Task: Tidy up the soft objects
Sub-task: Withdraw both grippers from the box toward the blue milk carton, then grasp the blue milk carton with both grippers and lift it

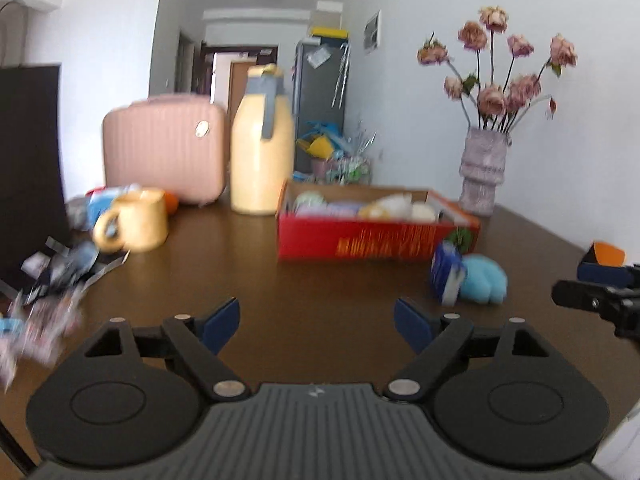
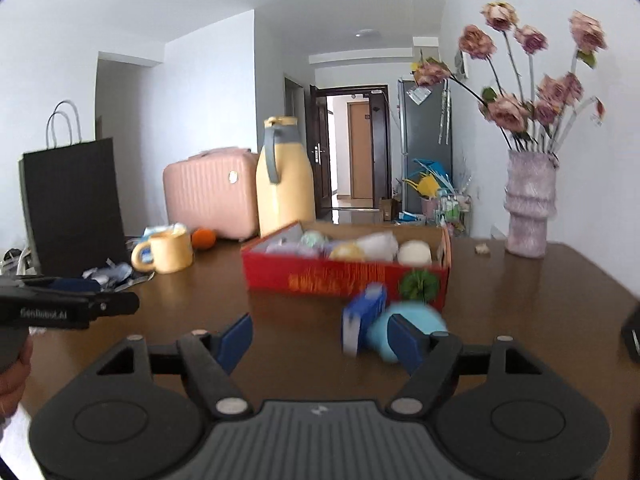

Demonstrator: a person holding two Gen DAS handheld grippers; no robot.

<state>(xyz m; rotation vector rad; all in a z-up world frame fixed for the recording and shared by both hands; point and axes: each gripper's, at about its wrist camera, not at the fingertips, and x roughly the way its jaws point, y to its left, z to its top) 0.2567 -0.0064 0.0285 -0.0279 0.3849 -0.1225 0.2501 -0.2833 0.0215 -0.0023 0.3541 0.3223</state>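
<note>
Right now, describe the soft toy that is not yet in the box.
Find the red cardboard box mid-table. In front of its right corner lies a light blue plush toy beside a small blue-and-white carton. It is the only soft thing outside the box.

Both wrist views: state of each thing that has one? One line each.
left gripper: open, nothing between the fingers
right gripper: open, nothing gripped
red box: open-topped, holding soft toys
blue plush toy: on the table, outside the box
yellow mug: upright
yellow jug: upright, lidded
vase: upright, holding flowers
pink case: shut
</note>
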